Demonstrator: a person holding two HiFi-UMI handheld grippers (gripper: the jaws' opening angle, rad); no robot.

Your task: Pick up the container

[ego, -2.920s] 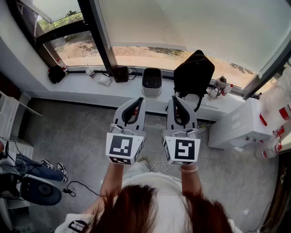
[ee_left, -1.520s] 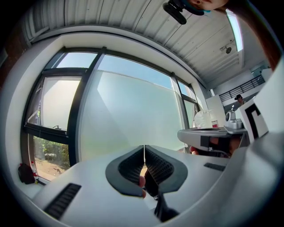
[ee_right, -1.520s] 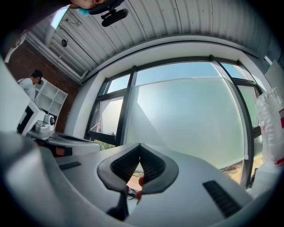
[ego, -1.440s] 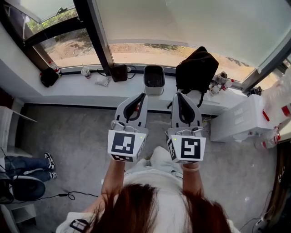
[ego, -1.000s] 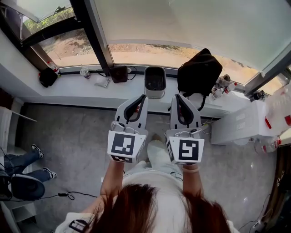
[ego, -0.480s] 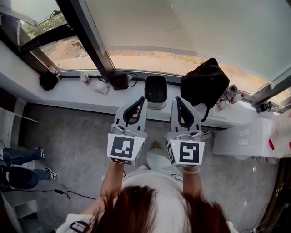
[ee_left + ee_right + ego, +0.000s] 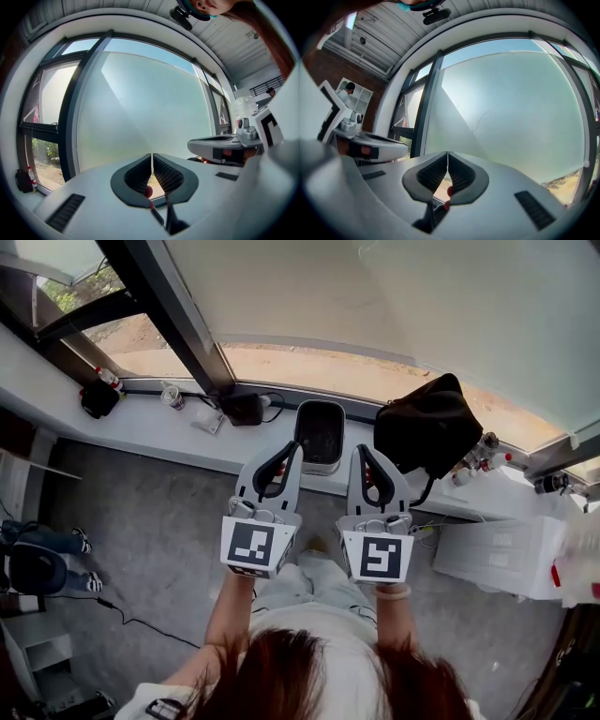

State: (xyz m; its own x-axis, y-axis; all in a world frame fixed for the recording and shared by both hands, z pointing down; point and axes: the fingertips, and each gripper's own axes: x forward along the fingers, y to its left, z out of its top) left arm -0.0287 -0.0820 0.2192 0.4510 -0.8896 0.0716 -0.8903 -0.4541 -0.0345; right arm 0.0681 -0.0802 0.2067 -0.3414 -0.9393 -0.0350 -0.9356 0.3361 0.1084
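Two empty grippers hovering shut before the container on the sill

The person is holding the grey-and-white left gripper (image 7: 293, 448) and the matching right gripper (image 7: 357, 451) side by side, each with its jaws pressed together on nothing. The grey rectangular plastic container (image 7: 320, 407), dark inside, is sitting on the white windowsill (image 7: 141, 421) just beyond and between their tips, beside a slumped black fabric bag (image 7: 427, 427).
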